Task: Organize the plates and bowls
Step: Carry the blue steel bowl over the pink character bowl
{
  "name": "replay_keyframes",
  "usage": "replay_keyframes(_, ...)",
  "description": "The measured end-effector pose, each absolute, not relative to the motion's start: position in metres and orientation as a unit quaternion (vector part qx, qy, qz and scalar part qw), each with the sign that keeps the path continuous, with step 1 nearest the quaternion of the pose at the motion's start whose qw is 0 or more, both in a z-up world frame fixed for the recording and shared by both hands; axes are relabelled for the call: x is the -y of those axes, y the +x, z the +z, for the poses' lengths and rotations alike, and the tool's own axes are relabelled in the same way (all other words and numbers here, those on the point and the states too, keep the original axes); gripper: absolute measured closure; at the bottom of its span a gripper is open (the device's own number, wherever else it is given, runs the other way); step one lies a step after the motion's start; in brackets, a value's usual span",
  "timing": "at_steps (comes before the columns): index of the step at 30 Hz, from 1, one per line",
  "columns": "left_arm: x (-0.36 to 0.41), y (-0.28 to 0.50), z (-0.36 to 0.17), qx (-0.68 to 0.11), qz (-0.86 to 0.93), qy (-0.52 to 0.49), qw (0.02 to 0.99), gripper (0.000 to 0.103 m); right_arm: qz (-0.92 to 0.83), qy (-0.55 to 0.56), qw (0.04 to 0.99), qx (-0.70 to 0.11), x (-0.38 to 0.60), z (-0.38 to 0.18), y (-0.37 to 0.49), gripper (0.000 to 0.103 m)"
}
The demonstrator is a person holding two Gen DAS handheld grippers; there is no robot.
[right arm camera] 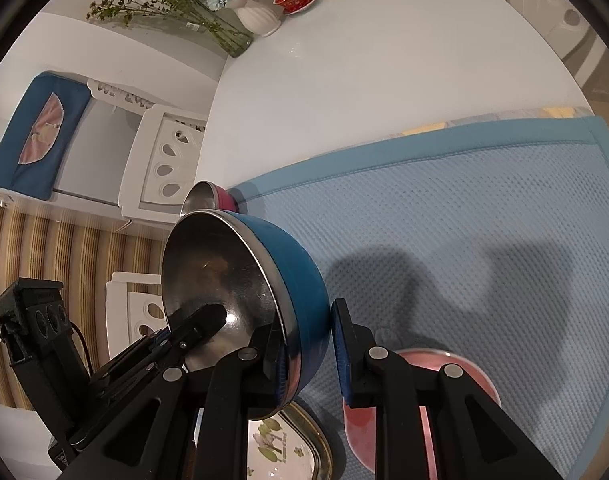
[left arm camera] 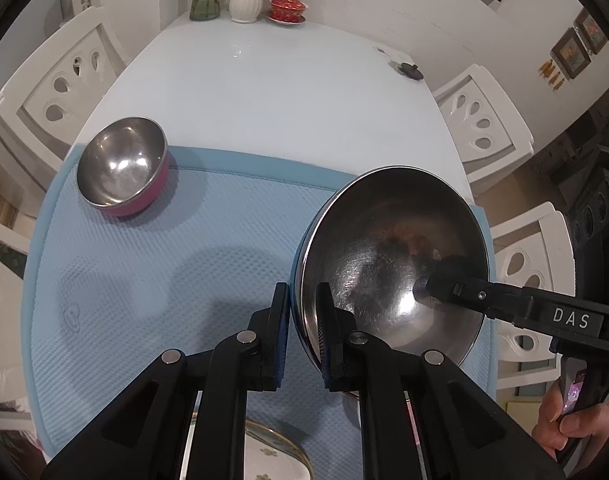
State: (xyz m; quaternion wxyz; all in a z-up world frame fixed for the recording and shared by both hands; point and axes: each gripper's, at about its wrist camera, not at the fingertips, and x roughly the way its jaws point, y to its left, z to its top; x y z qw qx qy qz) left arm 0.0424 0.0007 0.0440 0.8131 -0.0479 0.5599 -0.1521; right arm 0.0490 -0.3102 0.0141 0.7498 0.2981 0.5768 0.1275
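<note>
Both tongs grip one blue steel bowl above the mat.
The left tongs point(left arm camera: 302, 316) pinch the rim of the tilted blue bowl point(left arm camera: 388, 264); the right tongs point(right arm camera: 306, 344) clamp its wall too. A pink bowl point(left arm camera: 122, 172) sits at the blue mat's point(left arm camera: 144, 280) far left corner on the worktop point(left arm camera: 256, 92); a floral plate point(right arm camera: 280, 448) lies at the near edge.

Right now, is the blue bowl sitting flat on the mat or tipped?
Tipped. The blue bowl is on edge, opening sideways, its rim between the fingers of both the left gripper and right gripper.
</note>
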Motion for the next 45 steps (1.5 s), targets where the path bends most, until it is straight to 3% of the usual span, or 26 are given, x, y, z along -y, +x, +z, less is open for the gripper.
replay_keyframes(45,0.079,-0.025,0.003,-0.612,-0.241,0.045,0.752,0.092,0.022,0.355,0.719,-0.597,0.38,-0.021,-0.058,0.084)
